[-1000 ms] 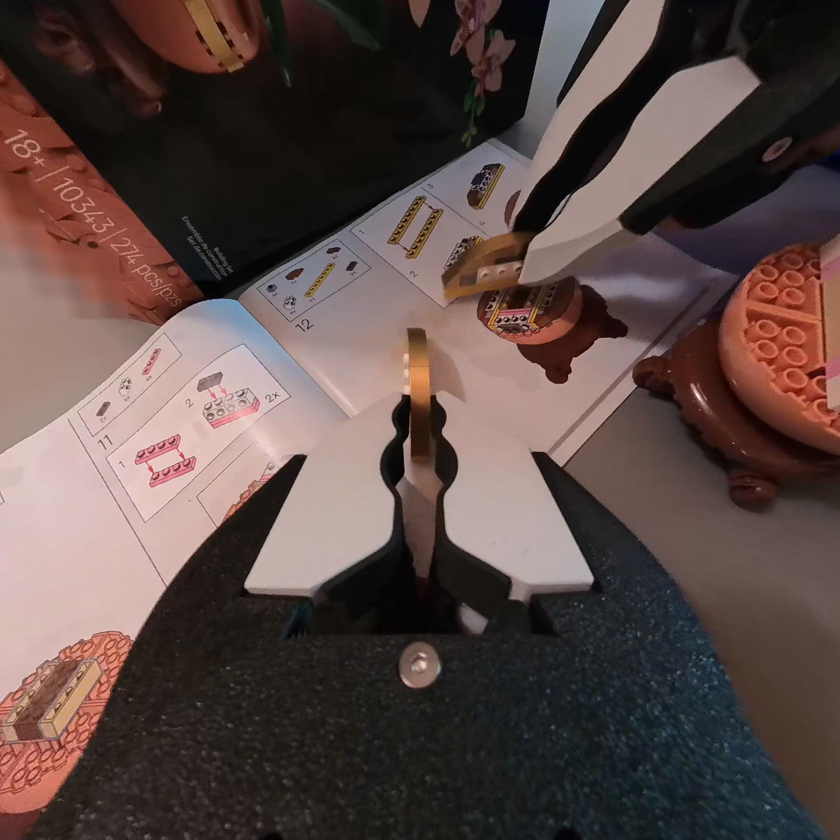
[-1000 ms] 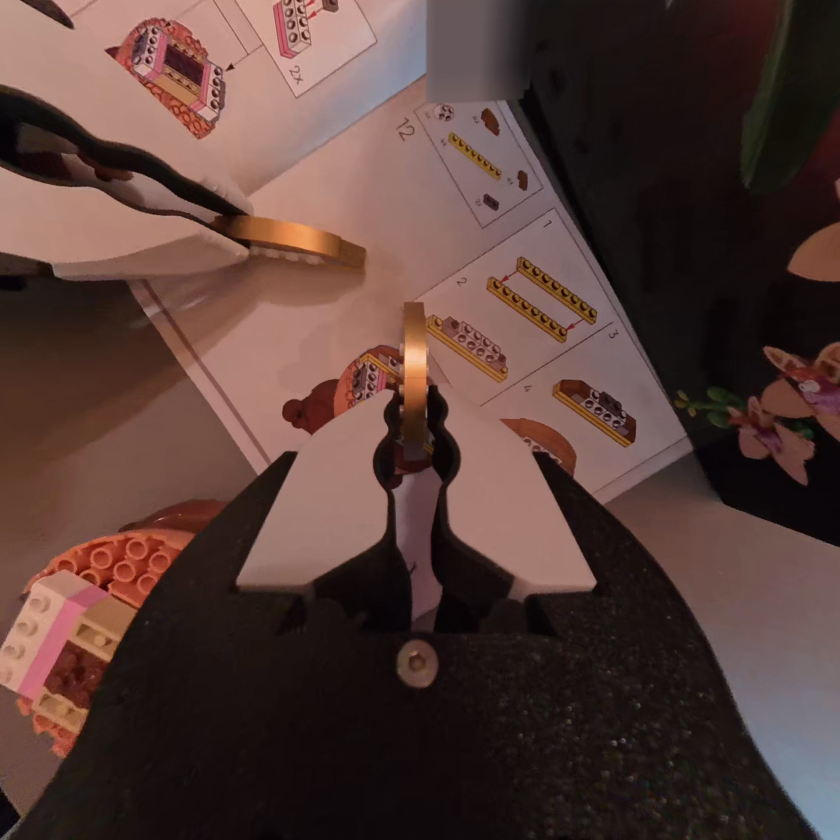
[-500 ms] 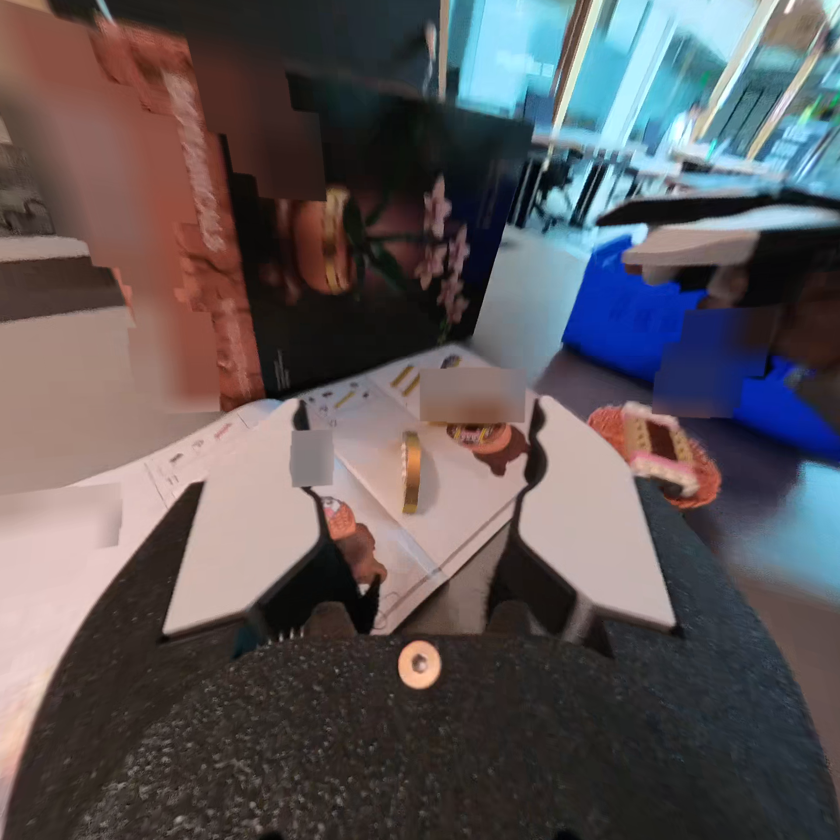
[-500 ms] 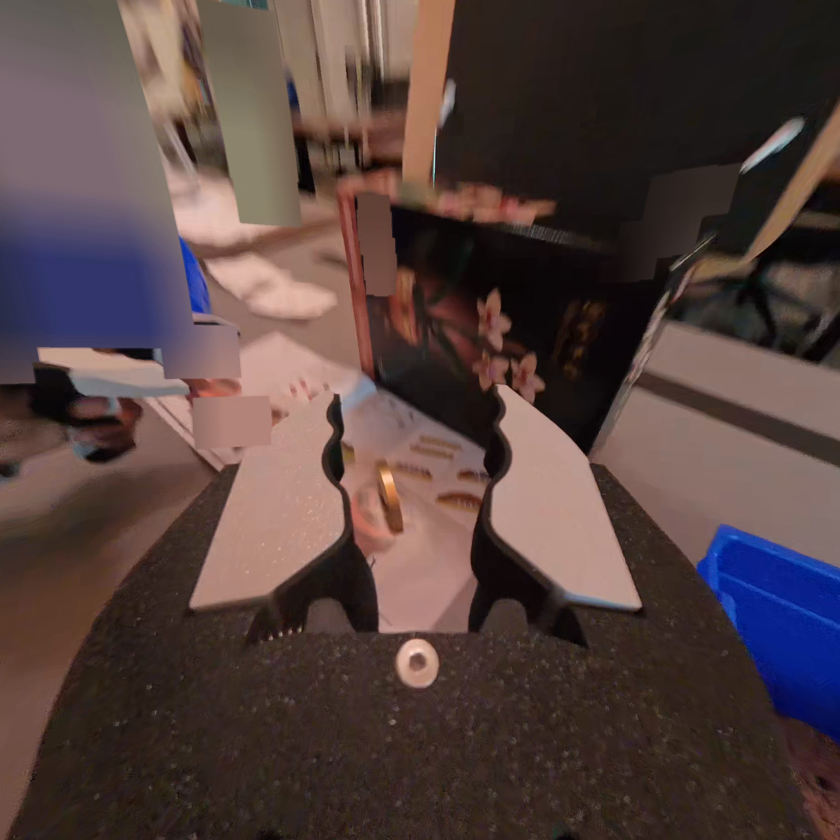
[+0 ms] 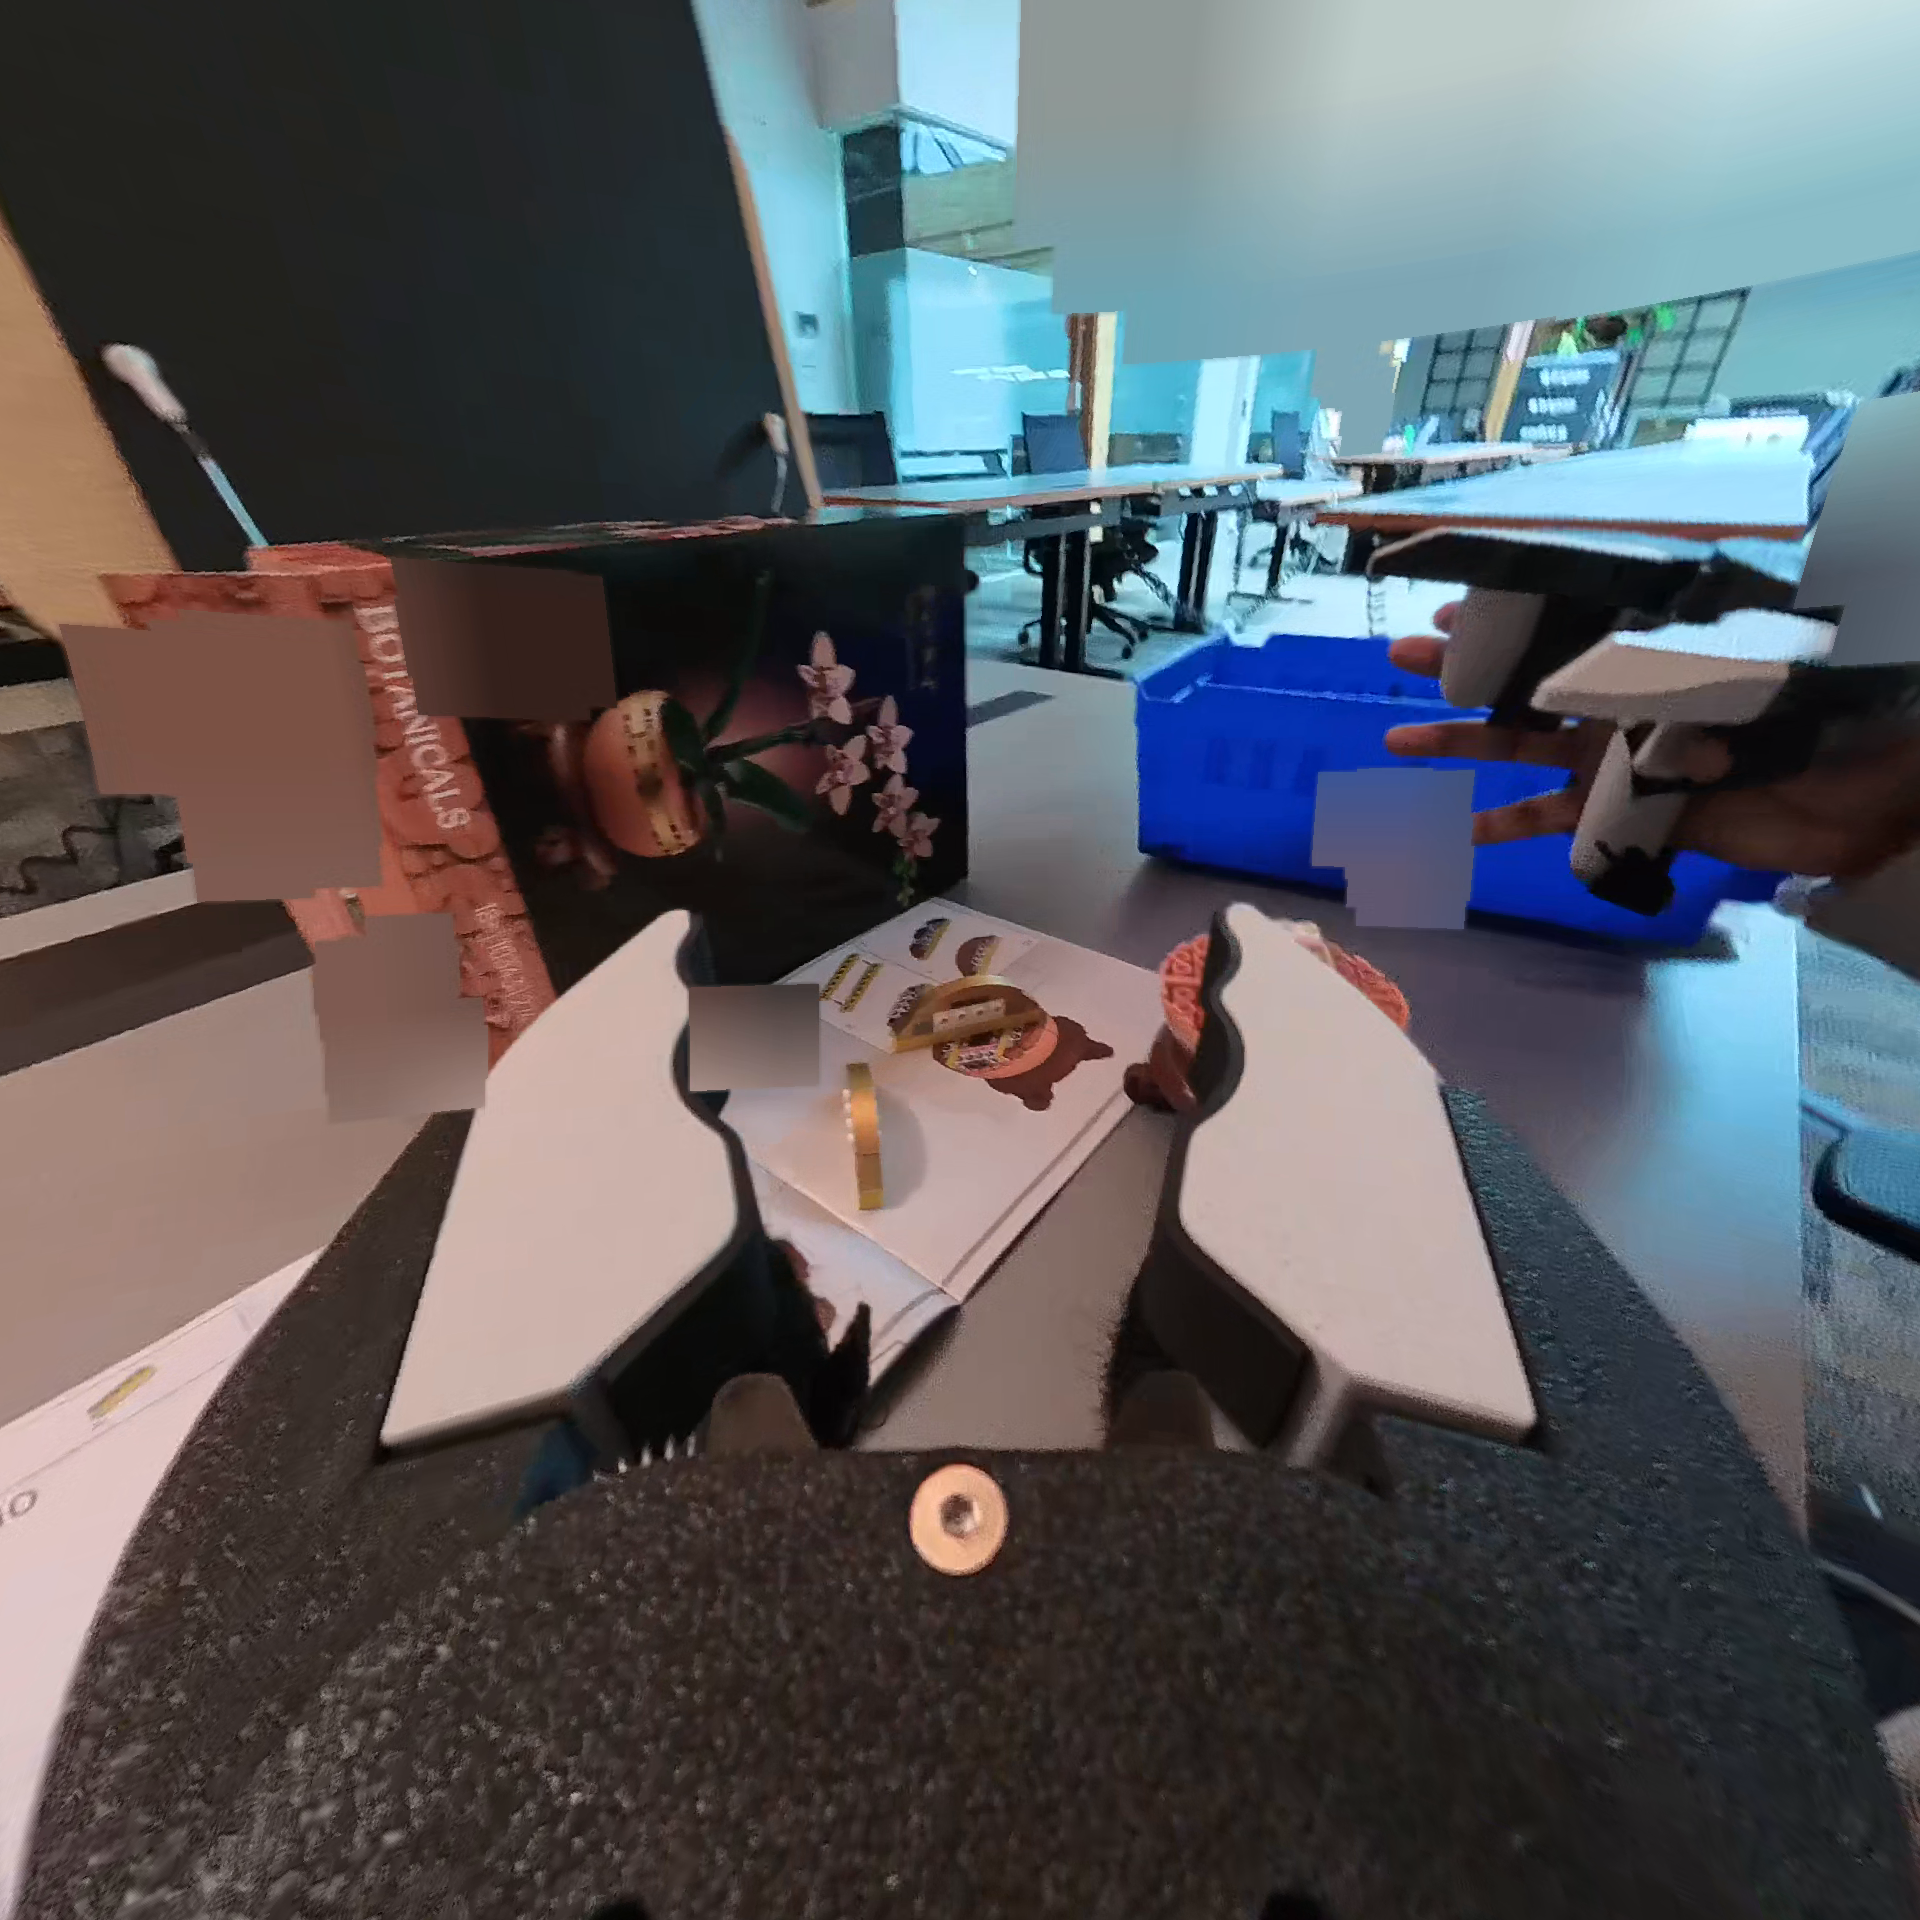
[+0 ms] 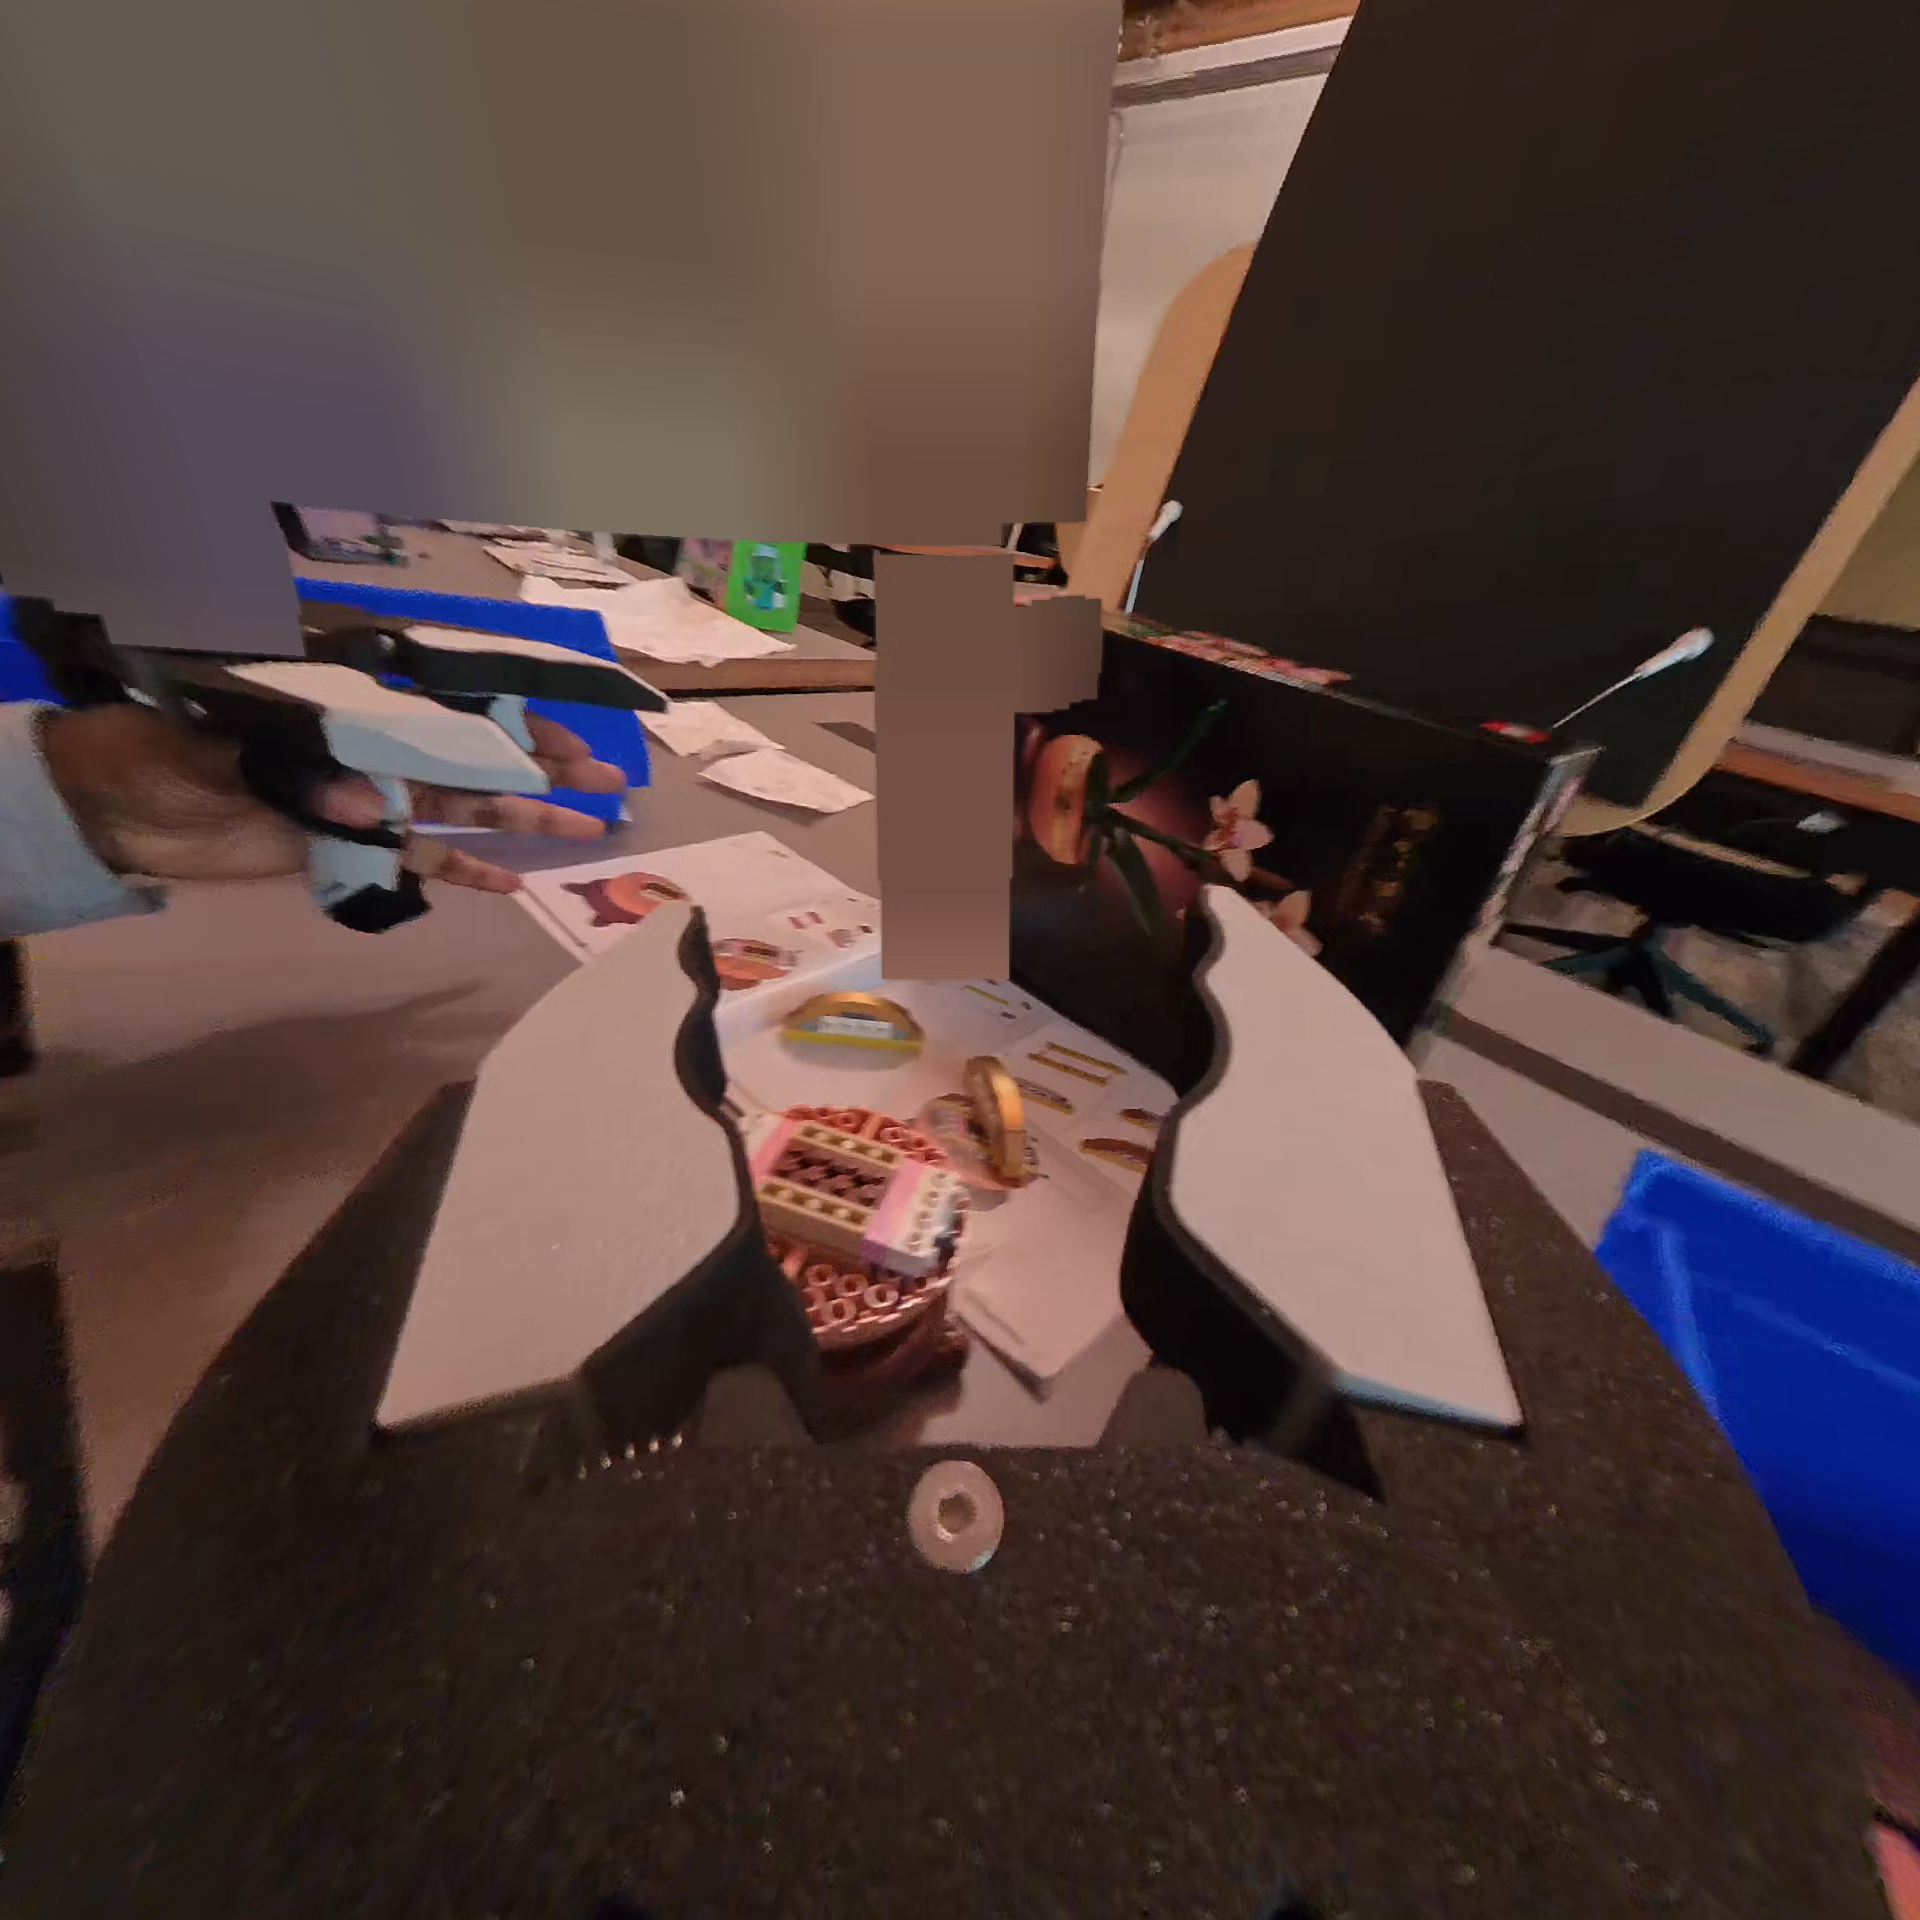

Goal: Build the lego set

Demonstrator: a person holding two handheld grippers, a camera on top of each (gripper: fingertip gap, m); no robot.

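We see a grey table (image 5: pixel 1621 997) carrying everything, and on it the largest item is the dark cardboard set box with pink flowers printed on its face (image 5: pixel 727 748), standing upright at the back; in the right wrist view the same box (image 6: pixel 1299 862) rises behind the booklet. A blue plastic bin (image 5: pixel 1247 758) sits to the right of the box, well apart from it. In front of the box lies the open white instruction booklet (image 5: pixel 987 1195), its pages spread flat on the table.

Our left gripper (image 5: pixel 956 1101) is raised above the booklet with its white fingers (image 5: pixel 592 1195) spread wide and nothing between them. Our right gripper (image 6: pixel 951 1101) hangs over the table in the same way, gaping and empty; it also shows at the right edge of the left wrist view, held in a hand (image 5: pixel 1704 790).

The partly built terracotta round base on brown feet (image 6: pixel 862 1236) stands at the booklet's edge, topped with pink, tan and brown bricks; in the left wrist view it is mostly hidden behind the right finger (image 5: pixel 1382 997).

Two small gold curved arch pieces rest on the booklet page. One (image 5: pixel 862 1132) stands on its edge near the middle of the page, and the other (image 5: pixel 961 1013) lies just beyond it over a printed diagram. They are near each other but apart.
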